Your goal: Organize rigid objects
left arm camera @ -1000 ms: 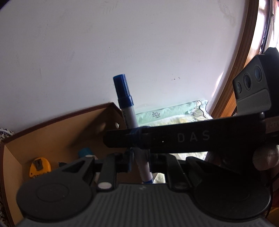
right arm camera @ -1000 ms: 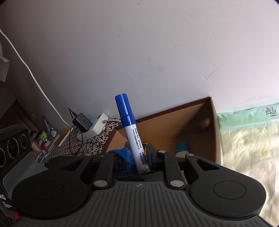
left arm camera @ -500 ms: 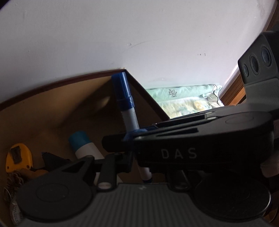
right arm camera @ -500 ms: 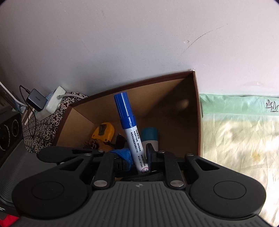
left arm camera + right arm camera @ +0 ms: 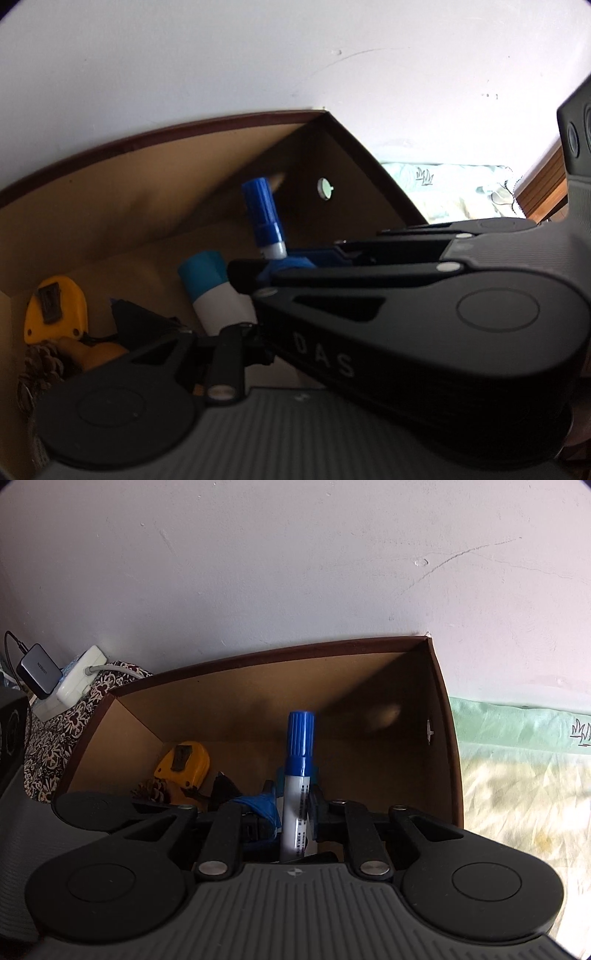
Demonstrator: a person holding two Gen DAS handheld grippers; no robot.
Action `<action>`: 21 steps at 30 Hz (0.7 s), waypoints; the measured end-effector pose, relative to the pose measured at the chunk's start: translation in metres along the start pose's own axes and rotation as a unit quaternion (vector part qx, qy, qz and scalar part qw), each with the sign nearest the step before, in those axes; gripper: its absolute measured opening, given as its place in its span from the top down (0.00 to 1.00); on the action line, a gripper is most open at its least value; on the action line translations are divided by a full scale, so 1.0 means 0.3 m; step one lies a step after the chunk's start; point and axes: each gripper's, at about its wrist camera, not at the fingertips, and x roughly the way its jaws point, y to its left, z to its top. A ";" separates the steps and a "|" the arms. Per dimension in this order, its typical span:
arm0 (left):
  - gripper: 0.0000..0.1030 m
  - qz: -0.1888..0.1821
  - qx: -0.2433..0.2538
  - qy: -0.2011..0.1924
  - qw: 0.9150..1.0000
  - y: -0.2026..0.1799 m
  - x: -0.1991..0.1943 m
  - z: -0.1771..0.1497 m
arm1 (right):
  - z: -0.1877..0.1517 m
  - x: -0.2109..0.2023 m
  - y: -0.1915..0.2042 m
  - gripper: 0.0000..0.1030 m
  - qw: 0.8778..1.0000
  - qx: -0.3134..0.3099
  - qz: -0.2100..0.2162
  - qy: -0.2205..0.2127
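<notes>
The right hand-held gripper (image 5: pixel 295 812) is pinching a long white marker pen with a blue cap (image 5: pixel 297 771) between its two fingers. The pen is standing almost straight up, and its long way is running from the fingers up and away. The blue cap is pointing up and forward, toward the back wall of the open brown cardboard box (image 5: pixel 258 679). The box is sitting right in front of and below this hand-held gripper, so the pen is hanging over the inside of it, near the middle. The right one is the nearer one, because it is the one holding the pen. The left hand-held gripper (image 5: pixel 236 354) is waiting just beside and below; I cannot tell if its fingers are wide or narrow, because the other tool is blocking them. Down in the box, a fat white tube with a teal cap (image 5: pixel 214 291) is lying just under the pen, and a yellow tape measure (image 5: pixel 183 764) is lying off to the left. I think the pen only needs to go down and be let go.
</notes>
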 end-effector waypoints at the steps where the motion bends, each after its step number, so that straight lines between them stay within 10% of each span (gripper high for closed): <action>1: 0.89 0.001 -0.002 -0.001 1.000 0.001 0.000 0.000 | 0.001 0.003 -0.002 1.00 1.000 0.001 0.000 -0.002; 21: 0.82 0.062 0.000 -0.015 0.998 -0.027 0.039 -0.034 | -0.052 0.000 -0.030 1.00 0.998 -0.001 0.002 -0.058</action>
